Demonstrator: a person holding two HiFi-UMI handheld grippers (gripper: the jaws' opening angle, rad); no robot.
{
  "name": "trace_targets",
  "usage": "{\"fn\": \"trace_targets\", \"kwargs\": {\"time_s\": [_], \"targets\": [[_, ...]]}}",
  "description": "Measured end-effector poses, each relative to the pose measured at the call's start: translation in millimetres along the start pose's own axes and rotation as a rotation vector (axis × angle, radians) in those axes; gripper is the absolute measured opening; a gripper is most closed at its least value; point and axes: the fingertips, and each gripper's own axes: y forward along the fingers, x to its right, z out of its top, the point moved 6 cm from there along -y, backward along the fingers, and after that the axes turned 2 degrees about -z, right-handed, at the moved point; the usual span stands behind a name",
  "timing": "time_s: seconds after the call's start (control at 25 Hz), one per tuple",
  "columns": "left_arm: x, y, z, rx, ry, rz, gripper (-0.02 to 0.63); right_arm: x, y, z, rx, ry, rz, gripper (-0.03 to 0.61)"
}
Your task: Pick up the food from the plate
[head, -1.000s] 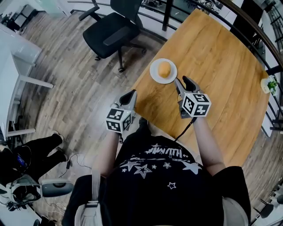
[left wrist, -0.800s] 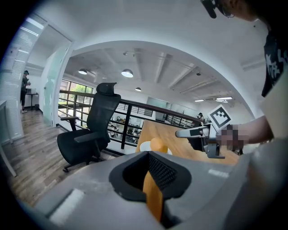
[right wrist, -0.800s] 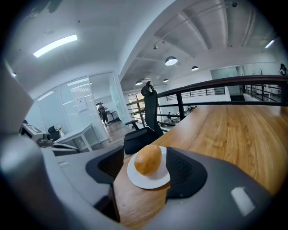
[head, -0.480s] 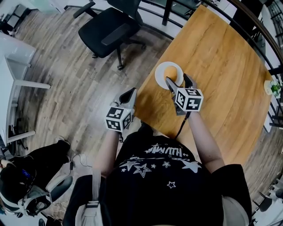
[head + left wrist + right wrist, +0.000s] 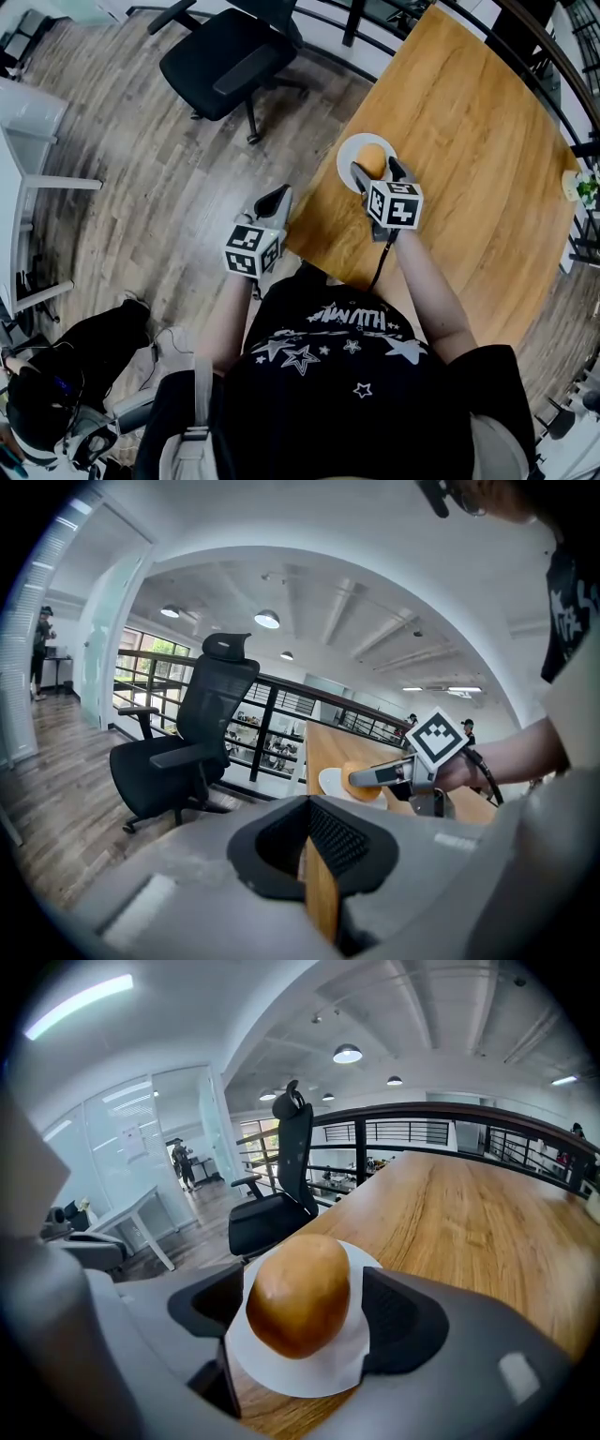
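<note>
Bun (image 5: 298, 1293) on plate (image 5: 338, 1366), tongs spread

Under the plate, wooden table (image 5: 469, 141). Well off the plate, left gripper (image 5: 307, 829) pressed together on nothing. Over the plate, right gripper (image 5: 302, 1314) spread close either side of the bun. Long axis pointing away between those jaws; plate's near rim hidden behind them

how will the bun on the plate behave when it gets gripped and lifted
The bun looks like soft bread with a smooth, glossy crust, so it is probably light and may dent under a hard squeeze. Its rounded shape could let it roll on the plate if nudged off-centre.
</note>
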Motion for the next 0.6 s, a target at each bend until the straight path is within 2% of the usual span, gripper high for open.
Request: {"fn": "trace_targets", "kwargs": {"time_s": [0.52, 0.6], "targets": [[-5, 4, -4, -0.012, -0.005, -0.020, 0.002, 2, 19, -11, -0.079, -0.023, -0.052, 0.385], [-6, 2, -3, -0.008, -0.007, -0.017, 0.002, 2, 20, -11, -0.080, -0.027, -0.063, 0.347]]}}
